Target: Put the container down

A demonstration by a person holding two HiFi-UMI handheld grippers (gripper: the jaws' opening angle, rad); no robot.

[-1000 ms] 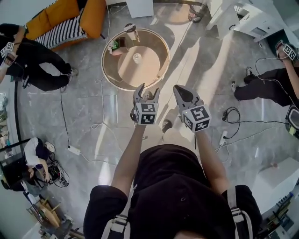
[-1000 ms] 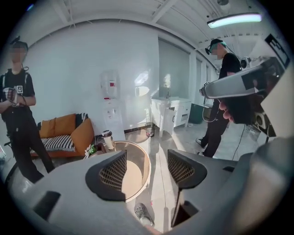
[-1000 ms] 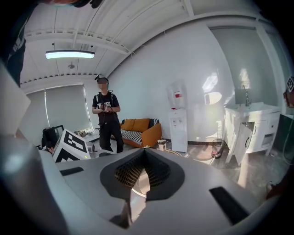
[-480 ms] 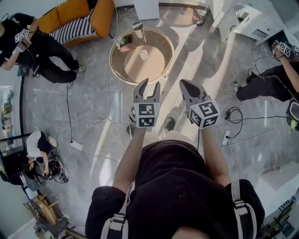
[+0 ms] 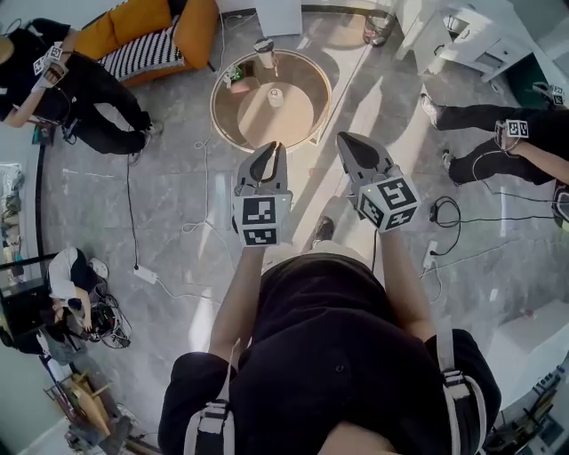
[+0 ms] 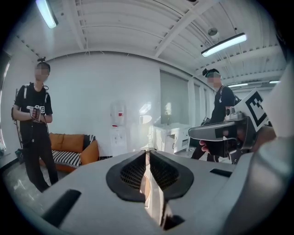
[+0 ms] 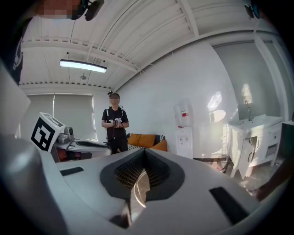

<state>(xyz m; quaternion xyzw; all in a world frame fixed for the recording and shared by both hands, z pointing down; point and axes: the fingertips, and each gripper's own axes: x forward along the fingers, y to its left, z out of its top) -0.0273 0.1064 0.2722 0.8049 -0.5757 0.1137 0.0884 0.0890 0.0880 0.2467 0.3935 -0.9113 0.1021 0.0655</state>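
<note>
A small white container [image 5: 275,96] stands in the middle of the round wooden table [image 5: 307,120], far below and beyond both grippers. My left gripper [image 5: 268,153] is held high over the floor; its jaws have just been closing and now stand shut with nothing between them, as the left gripper view [image 6: 148,153] confirms. My right gripper [image 5: 348,142] is beside it, also shut and empty [image 7: 144,152]. Each gripper shows in the other's view: the right gripper [image 6: 220,132] and the left gripper [image 7: 88,146].
On the table's far side are a small brown box [image 5: 238,82] and a metal jug [image 5: 265,50]. An orange sofa [image 5: 147,27] stands at the back left. People stand or sit at the left [image 5: 67,75], lower left [image 5: 64,283] and right [image 5: 498,133]. Cables [image 5: 133,240] cross the floor.
Both grippers have risen toward the head camera. The left gripper's jaws have gone from wide open to shut. The person at the right has shifted.
</note>
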